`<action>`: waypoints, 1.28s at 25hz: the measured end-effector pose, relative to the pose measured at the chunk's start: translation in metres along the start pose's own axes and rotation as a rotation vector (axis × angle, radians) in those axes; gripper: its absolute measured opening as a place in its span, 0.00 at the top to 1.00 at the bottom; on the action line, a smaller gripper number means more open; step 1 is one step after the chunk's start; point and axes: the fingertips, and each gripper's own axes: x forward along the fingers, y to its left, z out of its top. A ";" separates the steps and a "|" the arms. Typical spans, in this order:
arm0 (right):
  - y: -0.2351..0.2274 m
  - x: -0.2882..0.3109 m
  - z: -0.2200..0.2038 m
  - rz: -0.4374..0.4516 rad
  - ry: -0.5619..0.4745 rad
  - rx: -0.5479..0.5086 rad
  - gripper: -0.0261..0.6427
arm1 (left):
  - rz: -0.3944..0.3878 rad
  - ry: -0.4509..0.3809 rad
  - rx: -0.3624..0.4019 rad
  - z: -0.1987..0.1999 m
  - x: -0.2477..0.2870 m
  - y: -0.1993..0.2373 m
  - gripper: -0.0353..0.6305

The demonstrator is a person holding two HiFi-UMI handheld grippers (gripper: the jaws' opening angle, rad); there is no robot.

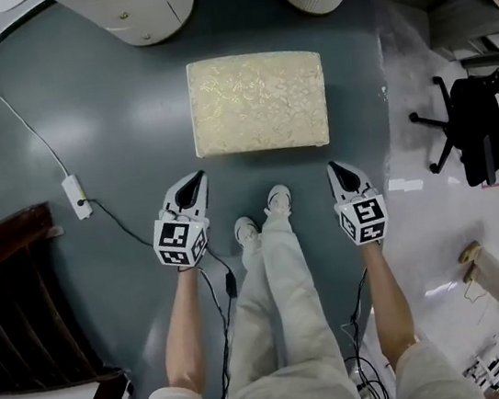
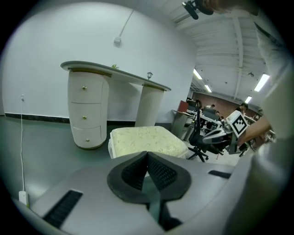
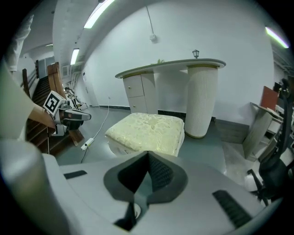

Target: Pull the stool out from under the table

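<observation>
The stool (image 1: pixel 258 101) has a cream patterned cushion and stands on the grey floor in front of the white table's two pedestals (image 1: pixel 130 9), free of the tabletop. It shows ahead in the left gripper view (image 2: pixel 147 140) and the right gripper view (image 3: pixel 147 131). My left gripper (image 1: pixel 198 177) hangs just short of the stool's near left corner, shut and empty. Off the near right corner, my right gripper (image 1: pixel 332 168) is also shut with nothing in it. Neither touches the stool. The curved tabletop (image 2: pixel 115 72) stands behind the stool.
The person's legs and feet (image 1: pixel 268 228) stand between the grippers, close to the stool. A power strip (image 1: pixel 75 194) with a white cable lies on the floor at left. Dark wooden furniture (image 1: pixel 14 303) is at lower left, a black office chair (image 1: pixel 476 127) at right.
</observation>
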 end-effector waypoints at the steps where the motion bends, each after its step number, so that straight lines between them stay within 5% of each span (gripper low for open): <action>1: 0.003 -0.006 0.010 0.001 -0.001 -0.013 0.97 | 0.001 -0.009 0.002 0.011 -0.004 -0.003 0.93; 8: 0.019 -0.045 0.098 0.004 -0.055 -0.071 0.97 | -0.018 -0.030 0.065 0.087 -0.035 -0.025 0.93; 19: 0.031 -0.136 0.224 -0.043 -0.165 -0.093 0.97 | -0.035 -0.101 0.056 0.214 -0.111 -0.047 0.93; 32: 0.053 -0.253 0.320 -0.096 -0.263 -0.098 0.97 | -0.053 -0.174 0.110 0.321 -0.204 -0.103 0.93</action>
